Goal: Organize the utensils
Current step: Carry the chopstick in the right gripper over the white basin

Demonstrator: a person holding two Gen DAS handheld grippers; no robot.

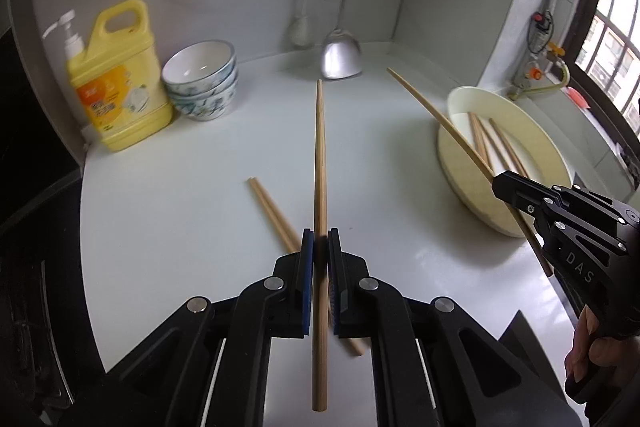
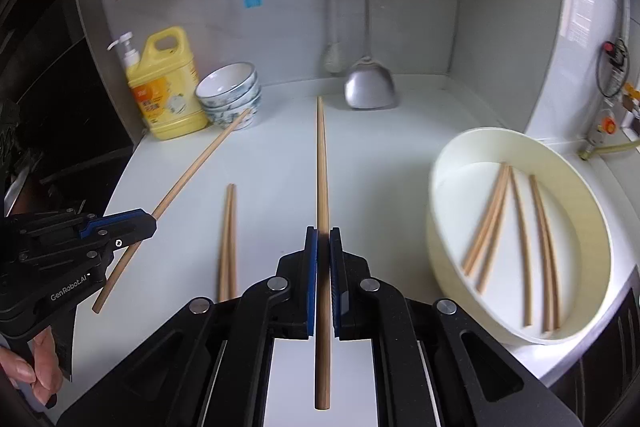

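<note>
Above the counter (image 2: 380,155) | both grippers' fingers pinch one chopstick each (lifted) | basin (image 2: 452,163) rim right.

I see tan wooden chopsticks (image 2: 322,163) between my blue-padded black fingers (image 2: 312,267), a cream round plastic basin (image 2: 448,163) right of them, and a yellow detergent jug (image 2: 168,87) and blue-patterned white bowls (image 2: 230,95) left.

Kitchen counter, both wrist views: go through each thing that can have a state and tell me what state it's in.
Left gripper: shut on a chopstick.
Right gripper: shut on another chopstick.
Chopstick pair: lying loose on the counter.
Basin: upright, several chopsticks inside.
Bowls: stacked, top one empty.
Detergent jug: upright.
Spatula: hanging from the wall rail.
</note>
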